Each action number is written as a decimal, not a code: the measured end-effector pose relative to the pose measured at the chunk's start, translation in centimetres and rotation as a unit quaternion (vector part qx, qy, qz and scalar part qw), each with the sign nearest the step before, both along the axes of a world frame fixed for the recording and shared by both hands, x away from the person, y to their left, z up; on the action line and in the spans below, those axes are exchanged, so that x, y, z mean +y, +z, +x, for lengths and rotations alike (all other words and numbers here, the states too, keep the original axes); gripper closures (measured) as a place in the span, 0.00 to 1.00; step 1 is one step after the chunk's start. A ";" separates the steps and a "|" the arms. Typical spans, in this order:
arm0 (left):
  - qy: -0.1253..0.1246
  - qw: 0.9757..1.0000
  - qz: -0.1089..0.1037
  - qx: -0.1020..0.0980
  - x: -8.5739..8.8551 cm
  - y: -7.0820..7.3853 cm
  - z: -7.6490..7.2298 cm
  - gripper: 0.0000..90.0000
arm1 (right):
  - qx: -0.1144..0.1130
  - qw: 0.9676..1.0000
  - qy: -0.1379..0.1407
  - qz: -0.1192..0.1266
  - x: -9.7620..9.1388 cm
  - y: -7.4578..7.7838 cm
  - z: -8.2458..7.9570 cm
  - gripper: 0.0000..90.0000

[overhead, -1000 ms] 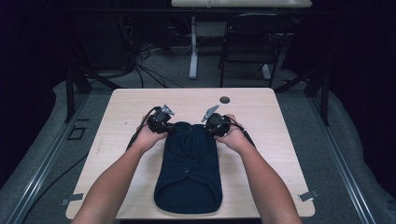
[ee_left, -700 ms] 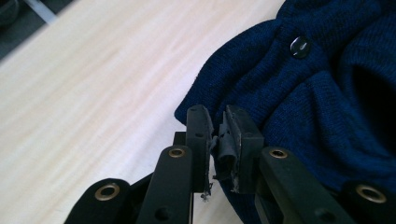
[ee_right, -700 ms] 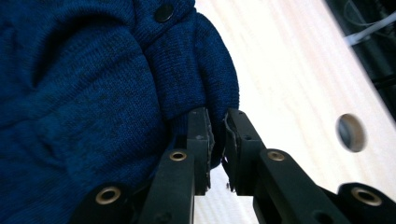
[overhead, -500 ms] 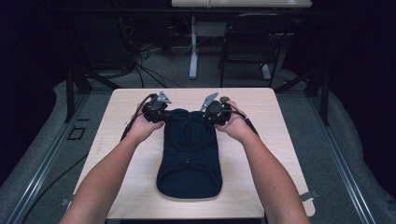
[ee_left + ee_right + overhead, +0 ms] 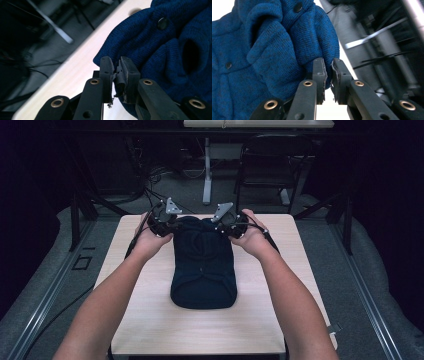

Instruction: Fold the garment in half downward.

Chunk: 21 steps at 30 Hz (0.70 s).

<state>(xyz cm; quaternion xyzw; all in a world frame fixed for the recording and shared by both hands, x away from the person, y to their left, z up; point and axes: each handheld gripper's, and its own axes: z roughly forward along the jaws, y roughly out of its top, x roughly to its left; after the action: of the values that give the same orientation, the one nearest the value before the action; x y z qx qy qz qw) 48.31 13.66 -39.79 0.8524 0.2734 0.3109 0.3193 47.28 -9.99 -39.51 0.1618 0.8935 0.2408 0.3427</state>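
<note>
At the far edge of the tabletop (image 5: 150, 320), left side first: left gripper (image 5: 166, 223) is held by the person's left hand (image 5: 150, 237), jaws closed on a fold of the navy knit garment (image 5: 203, 265) at its far-left corner. In the left gripper view the jaws pinch a bunched bit of blue knit betw. the pads, w/ frayed pad material showing. A dark round button (image 5: 162, 23) sits on the knit above, next to an open sleeve-like hole.

Middle: garment lies lengthwise down the centre of the tabletop, folded into a compact rounded bundle, near end curved, far end at the table's far edge. Fabric is chunky blue rib-type knit; looks almost black from the high view, brighter blue up close.

Right side: right gripper (image 5: 231, 226), in the right hand (image 5: 250, 240), clamps the far-right corner of the garment. Right gripper view shows knit edge caught betw. the nearly closed jaws, two dark buttons (image 5: 298, 7) visible on the fabric.
</note>
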 end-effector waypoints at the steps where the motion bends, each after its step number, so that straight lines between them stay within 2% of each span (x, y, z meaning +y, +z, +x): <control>1: 0.006 1.000 -0.007 -0.016 0.0 0.4 -0.2 0.90 | -0.017 1.000 -0.004 -0.002 0.1 0.4 -0.1 0.90; 3: 0.015 0.999 -0.010 -0.043 0.0 0.8 -0.7 0.90 | -0.051 0.999 -0.015 0.012 0.2 1.0 -0.4 0.90; 4: 0.012 0.999 -0.003 -0.041 0.0 0.7 -0.8 0.90 | -0.060 0.998 -0.019 0.027 0.2 1.1 -0.6 0.90; 5: 0.009 0.999 0.006 -0.044 -0.1 0.3 -1.0 0.90 | -0.062 0.997 -0.020 0.028 0.1 1.0 -0.6 0.90; 7: 0.000 0.999 0.020 -0.039 -0.1 -0.5 -1.3 0.91 | -0.063 0.998 -0.015 0.002 0.2 -0.1 -0.8 0.91; 9: -0.007 0.999 0.030 -0.038 -0.1 -1.4 -1.7 0.91 | -0.055 0.998 -0.009 -0.011 0.3 -1.2 -1.0 0.91; 13: -0.016 0.998 0.047 -0.040 0.0 -2.7 -2.2 0.91 | -0.049 0.999 0.002 -0.007 0.2 -2.4 -1.5 0.91; 15: -0.020 0.998 0.051 -0.041 0.0 -3.2 -2.4 0.91 | -0.049 0.999 0.006 -0.013 0.2 -2.7 -1.8 0.91; 21: -0.033 0.998 0.045 -0.033 0.5 -3.5 -2.9 0.91 | -0.041 0.999 0.018 -0.013 -0.1 -3.1 -2.3 0.91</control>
<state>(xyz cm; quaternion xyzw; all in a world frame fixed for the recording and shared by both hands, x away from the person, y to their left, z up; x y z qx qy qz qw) 45.43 14.12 -43.31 0.8639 0.2197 0.3404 0.2993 44.99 -10.12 -42.64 0.1319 0.8845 0.2420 0.3765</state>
